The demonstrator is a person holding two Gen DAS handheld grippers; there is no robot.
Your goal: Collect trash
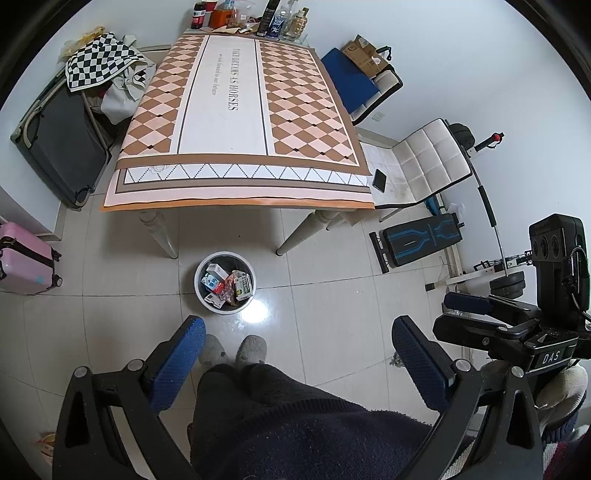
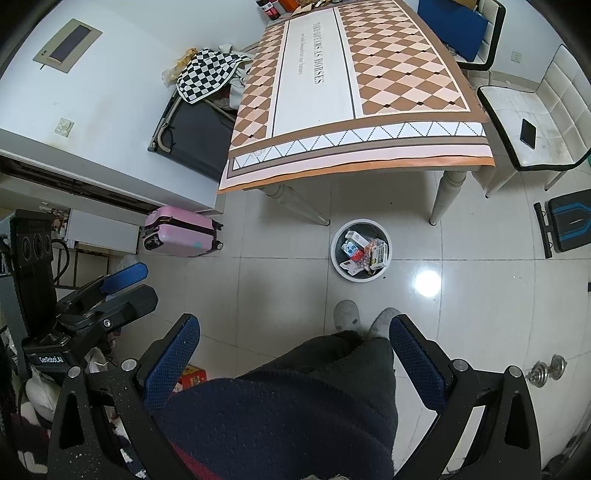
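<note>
Even, fairly bright indoor light from overhead throws a white glare spot on the glossy floor (image 1: 258, 308) and soft shadow under the table (image 1: 236, 110), with sharp focus, strong fisheye bending and black corners.

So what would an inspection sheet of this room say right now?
Surface: tablecloth bare in the middle; bottles crowd the far end.
Job's things: bin on the floor before the table, holding cartons and wrappers.
Clutter: phone on a chair; checkered cloth over a dark suitcase.
Grippers: left gripper and right gripper both open, holding nothing.
Cables: black cable on the right gripper's body.
Surroundings: pink suitcase, bench, tiled floor.
</note>
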